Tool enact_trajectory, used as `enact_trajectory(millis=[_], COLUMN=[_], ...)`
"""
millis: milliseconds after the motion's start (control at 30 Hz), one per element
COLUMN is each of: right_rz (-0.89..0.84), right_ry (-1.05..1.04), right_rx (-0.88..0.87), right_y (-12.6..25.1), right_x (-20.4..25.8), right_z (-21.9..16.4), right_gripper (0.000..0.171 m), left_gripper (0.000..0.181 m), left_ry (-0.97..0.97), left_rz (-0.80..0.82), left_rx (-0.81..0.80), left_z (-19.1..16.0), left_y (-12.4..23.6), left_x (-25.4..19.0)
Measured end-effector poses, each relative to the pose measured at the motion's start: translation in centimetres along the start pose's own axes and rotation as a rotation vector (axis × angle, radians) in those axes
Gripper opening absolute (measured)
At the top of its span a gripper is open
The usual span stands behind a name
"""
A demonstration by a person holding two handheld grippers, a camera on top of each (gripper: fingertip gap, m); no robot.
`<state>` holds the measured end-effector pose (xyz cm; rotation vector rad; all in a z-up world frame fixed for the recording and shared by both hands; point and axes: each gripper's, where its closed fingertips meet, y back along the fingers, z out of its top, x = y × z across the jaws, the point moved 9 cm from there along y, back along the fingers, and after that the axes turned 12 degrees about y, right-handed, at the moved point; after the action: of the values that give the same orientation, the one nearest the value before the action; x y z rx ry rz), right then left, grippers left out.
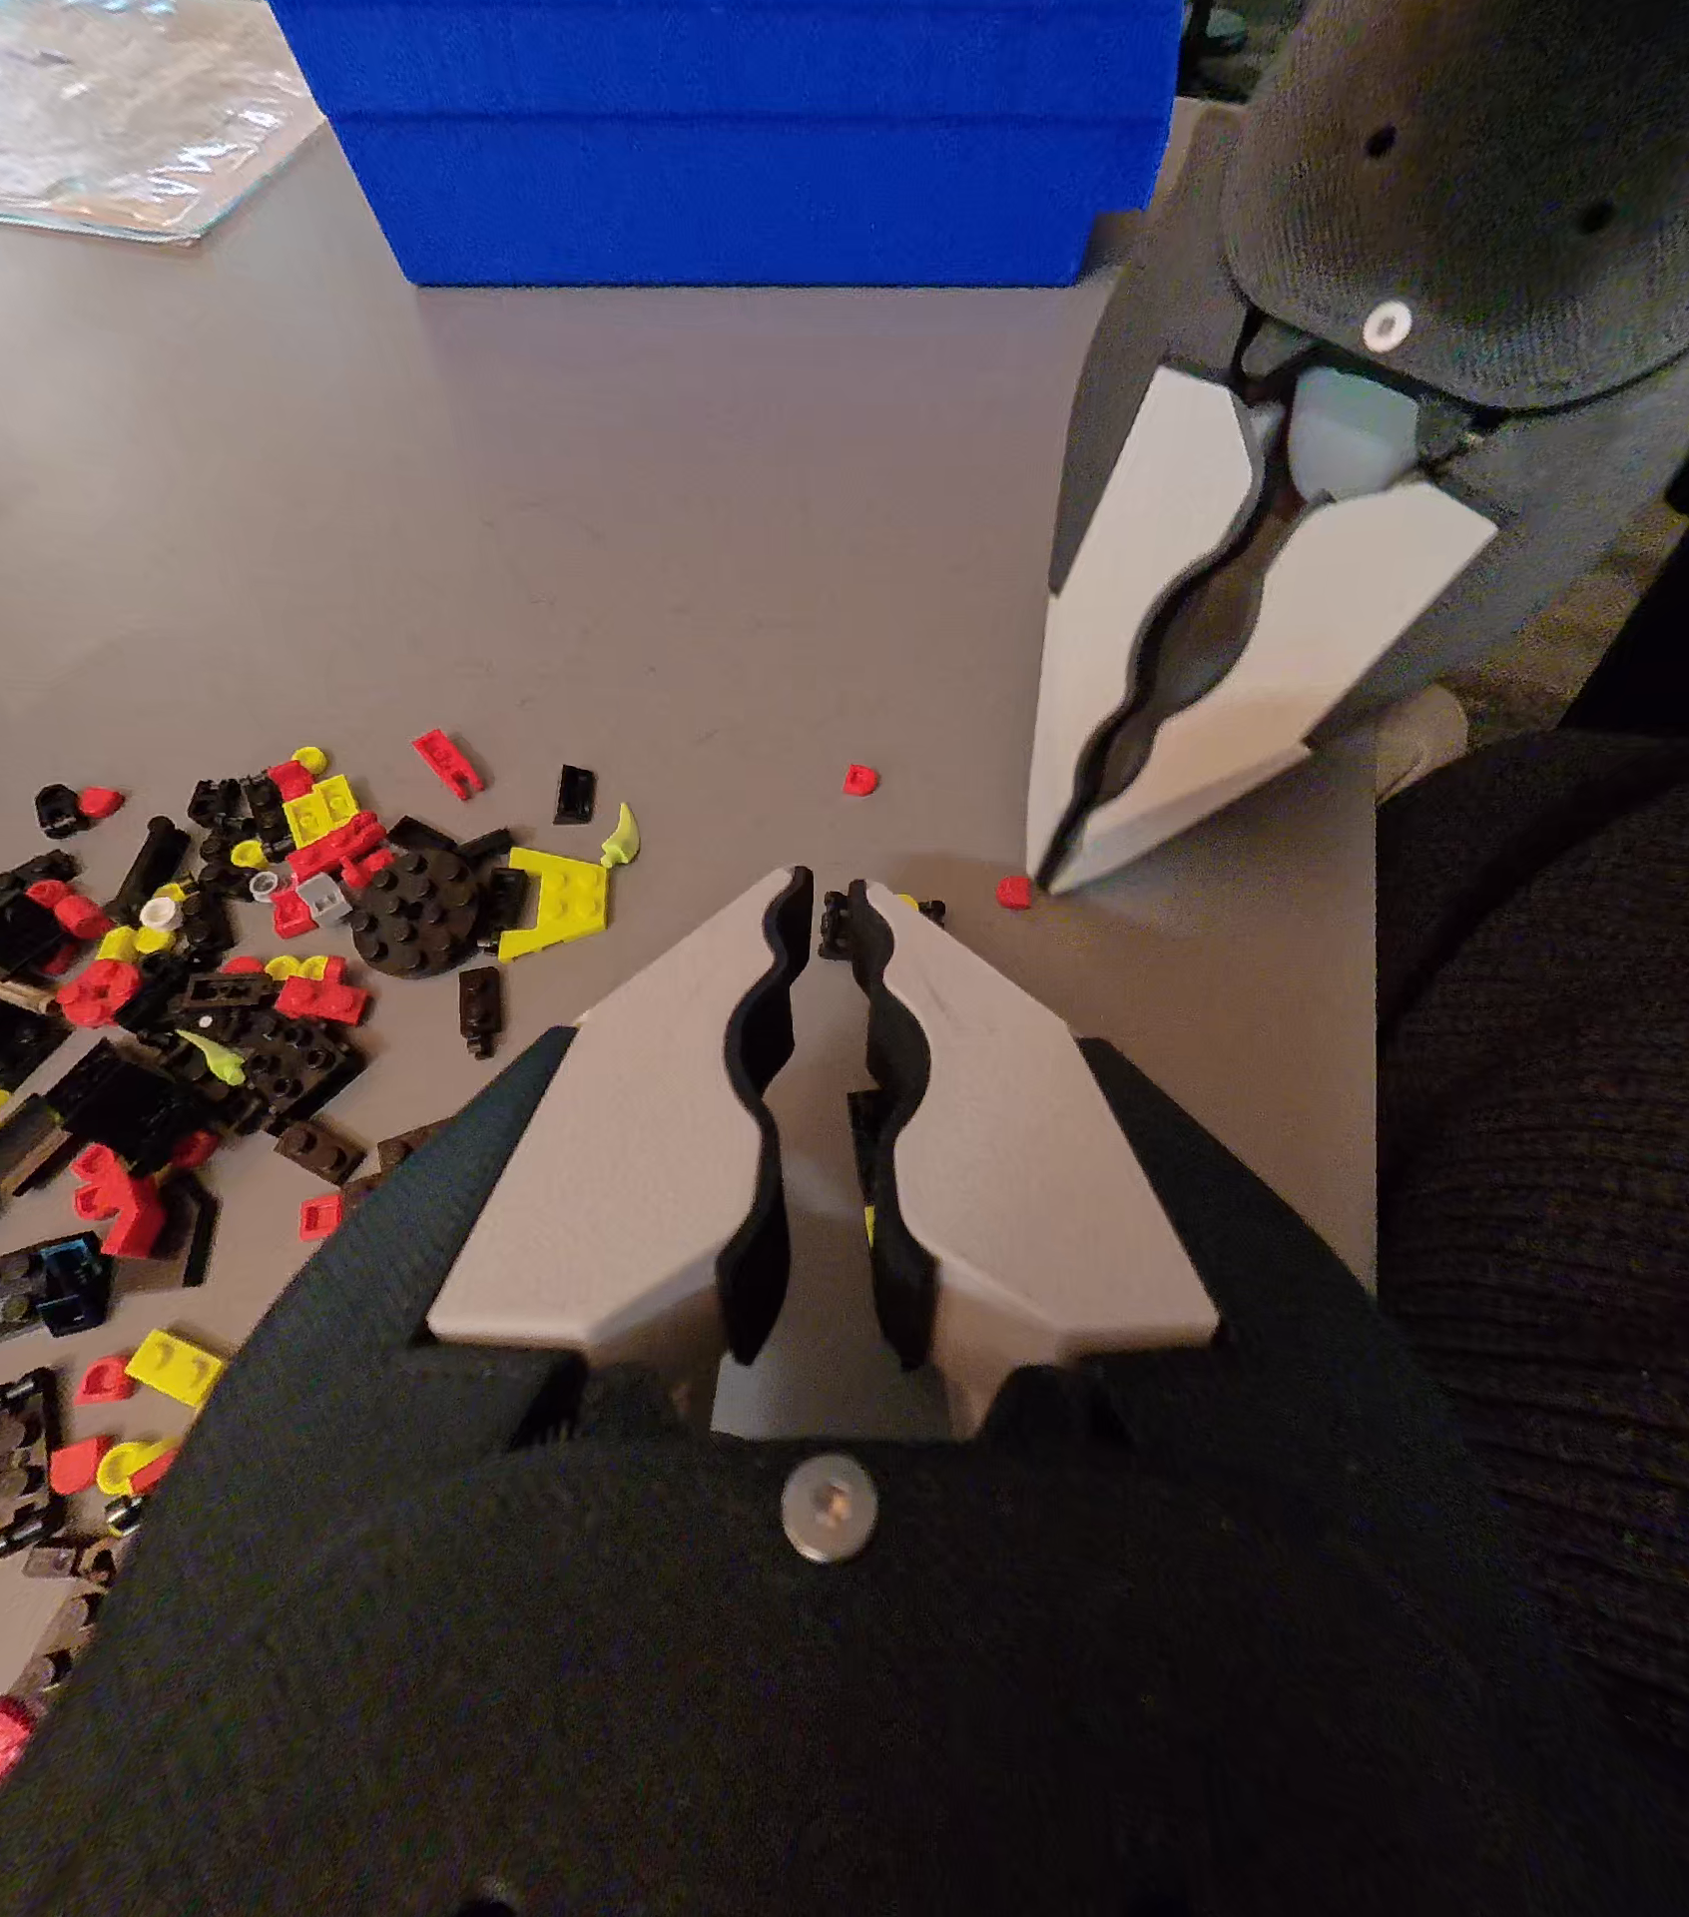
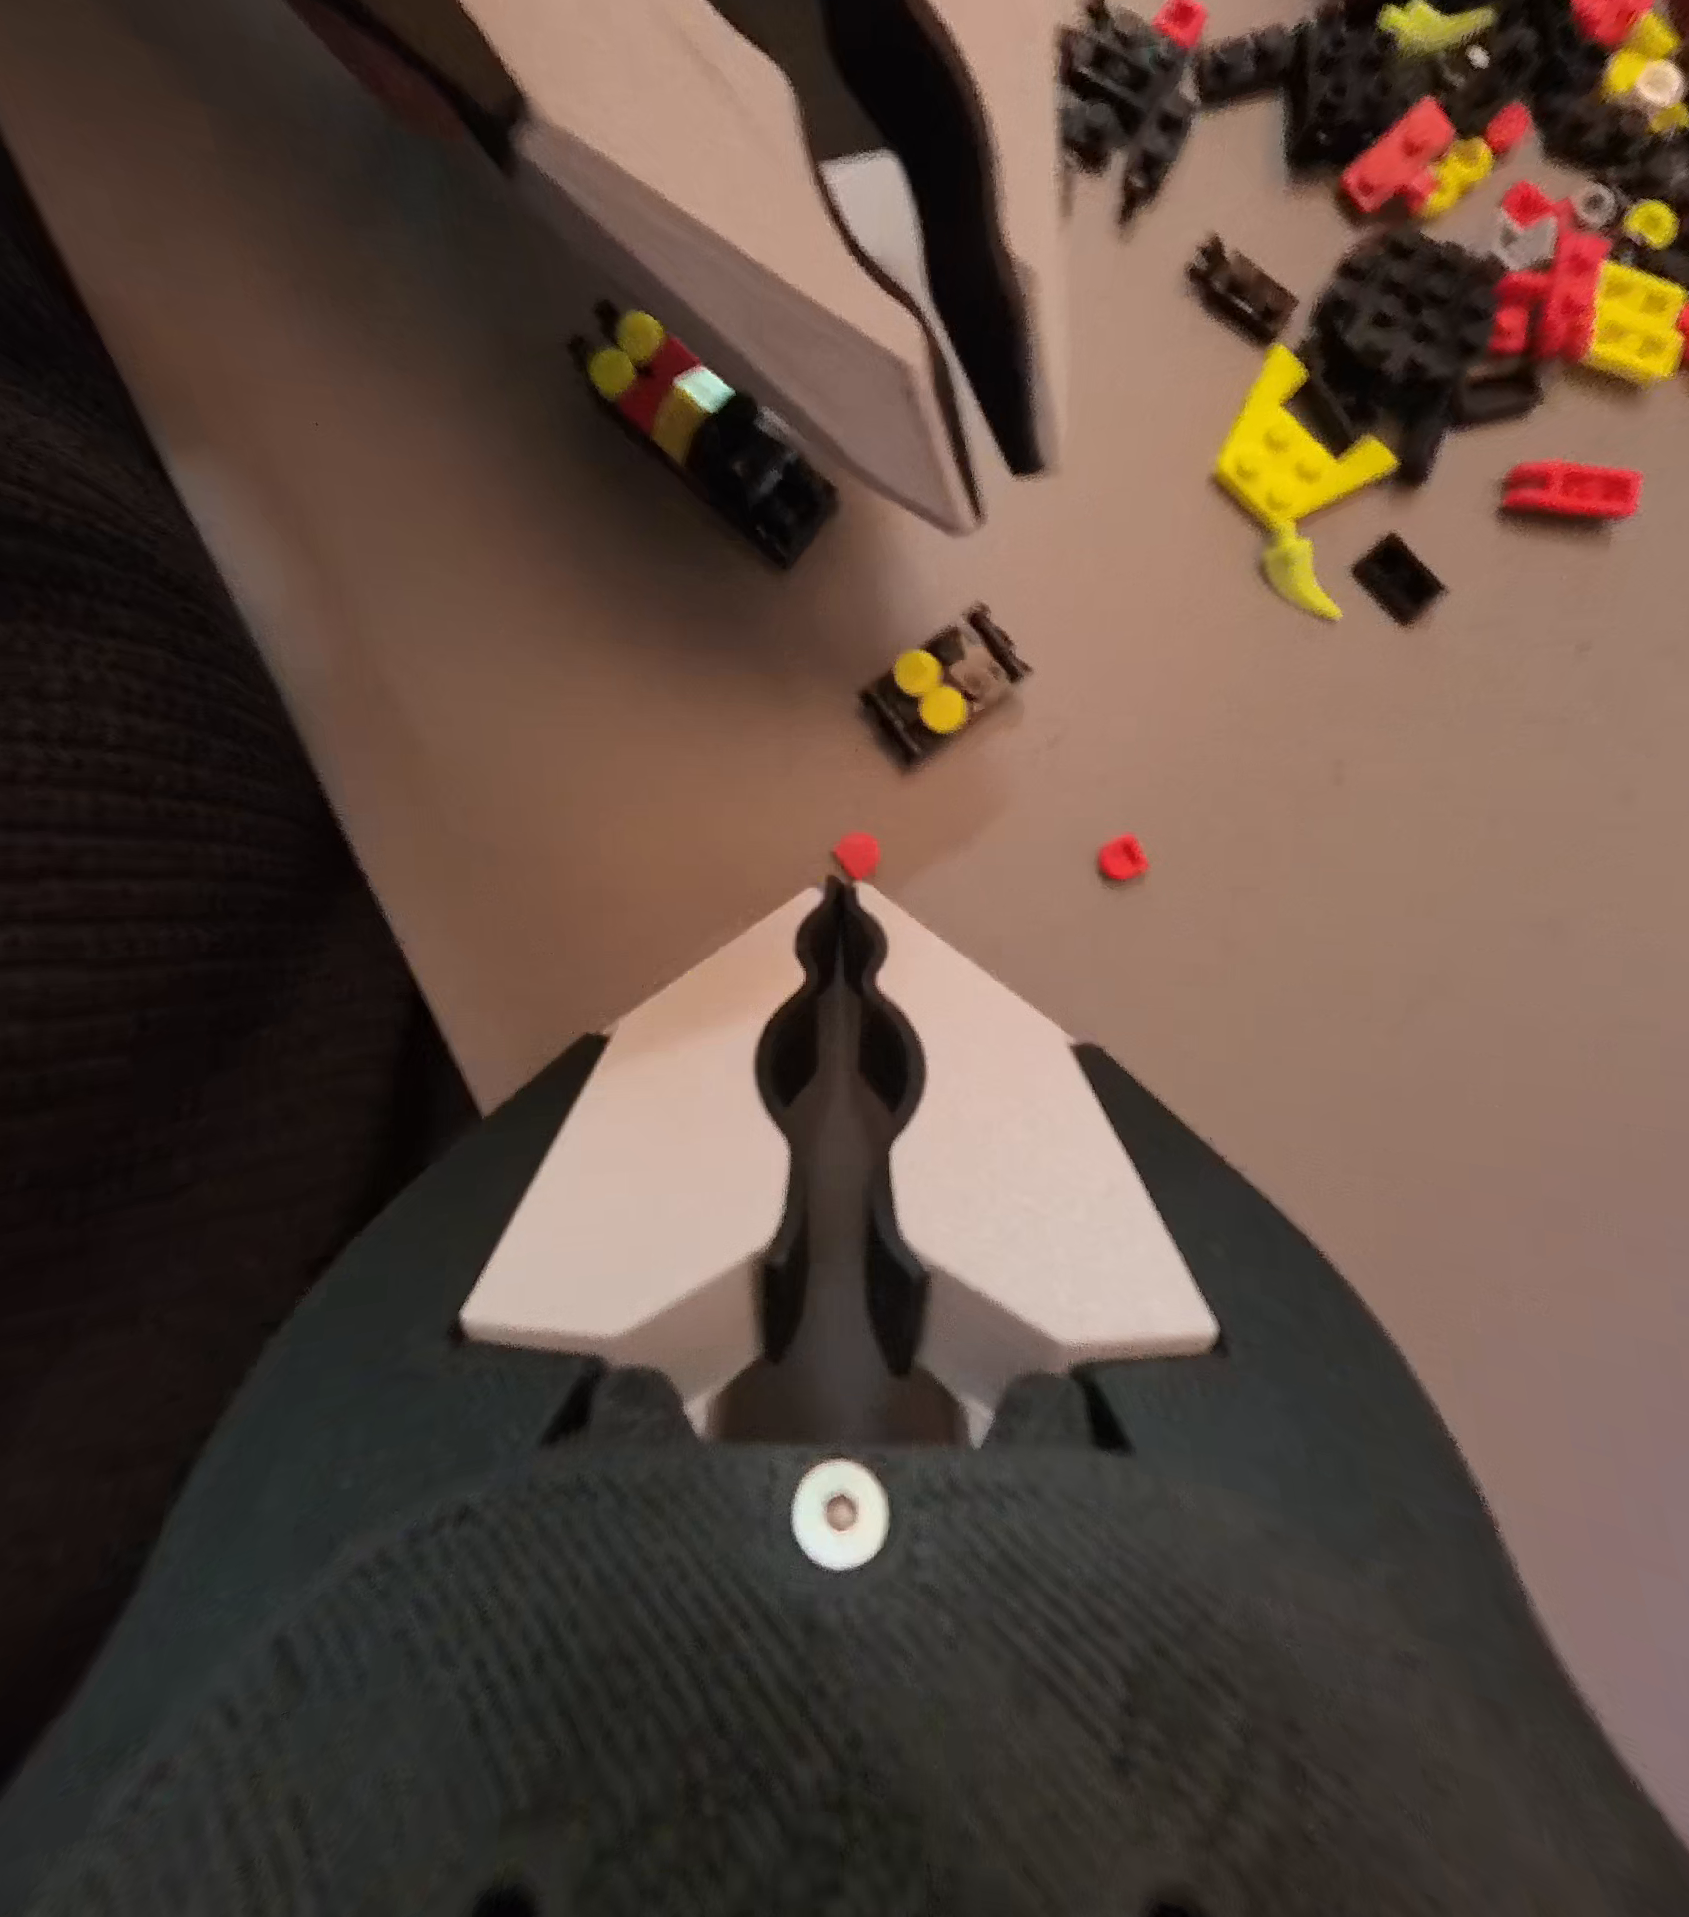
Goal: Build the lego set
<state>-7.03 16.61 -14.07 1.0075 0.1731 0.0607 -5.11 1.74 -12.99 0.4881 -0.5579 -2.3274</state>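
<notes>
The right gripper [image 2: 842,894], jaws pressed together and empty, noses a small red piece [image 2: 857,855] (likely its next pick); the left gripper [image 1: 832,900] stands narrowly parted beside two part-built black-and-yellow assemblies [image 2: 944,685]; the loose brick pile [image 1: 146,1037] lies well apart.

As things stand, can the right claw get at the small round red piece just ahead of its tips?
Probably yes. The right claw sits right behind the small red piece, with bare table around it. But its jaws are shut and must open first.
</notes>
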Motion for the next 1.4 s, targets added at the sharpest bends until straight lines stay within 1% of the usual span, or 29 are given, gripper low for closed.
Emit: enact_trajectory(millis=[33,267,300,400,467,500,567,667,767,900,1067,1200,1267,1400], right_rz=[-0.018,-0.003,-0.004,-0.012,0.027,0.047,0.035,-0.103,-0.130,-0.194,-0.182,-0.124,-0.138,-0.154], right_ry=[-0.007,-0.079,-0.087,-0.107,-0.102,-0.100,-0.081,-0.027,-0.036,-0.024,-0.086,-0.095,-0.083,-0.076], right_rx=[0.016,-0.077,-0.075,-0.075,-0.112,-0.114,-0.076,-0.017,-0.005,0.030,-0.020,-0.019,0.005,0.032], right_y=[0.2,0.9,0.8,0.5,0.3,0.2,-0.2,-0.2,-0.1,0.5,1.6,0.8,0.3,-0.1], right_x=[-0.3,-0.7,-0.7,-0.5,0.0,0.3,0.4,-0.1,-0.3,-1.0,-1.7,-1.0,-0.8,-0.7], right_z=[-0.3,0.0,0.0,0.3,0.8,1.0,1.0,0.8,0.6,0.1,-0.1,0.1,0.2,0.2], right_gripper=[0.000,0.000,0.001,0.014,0.013,0.010,0.010,0.014,0.017,0.015,0.013,0.016,0.021,0.019], left_gripper=[0.003,0.004,0.004,0.004,0.004,0.004,0.004,0.004,0.004,0.004,0.004,0.005,0.004,0.005], left_ry=[-0.001,0.000,0.000,-0.002,-0.014,-0.020,-0.023,-0.026,-0.036,-0.043,-0.047,-0.048,-0.052,-0.058], left_rz=[0.000,0.002,0.003,0.002,0.008,0.012,0.013,0.012,0.018,0.019,0.021,0.021,0.022,0.025], left_rx=[-0.001,-0.001,-0.002,0.003,0.005,0.006,0.006,0.006,0.008,0.009,0.010,0.015,0.015,0.017], left_z=[0.0,0.0,0.0,-0.1,-0.1,-0.2,-0.2,-0.2,-0.2,-0.2,-0.2,-0.3,-0.3,-0.3], left_y=[0.0,0.0,0.0,-0.1,-0.1,-0.1,-0.1,-0.1,-0.2,-0.2,-0.2,-0.2,-0.2,-0.3], left_x=[0.0,0.1,0.1,0.1,0.1,0.1,0.1,0.0,0.0,-0.1,0.0,0.0,-0.1,-0.1])
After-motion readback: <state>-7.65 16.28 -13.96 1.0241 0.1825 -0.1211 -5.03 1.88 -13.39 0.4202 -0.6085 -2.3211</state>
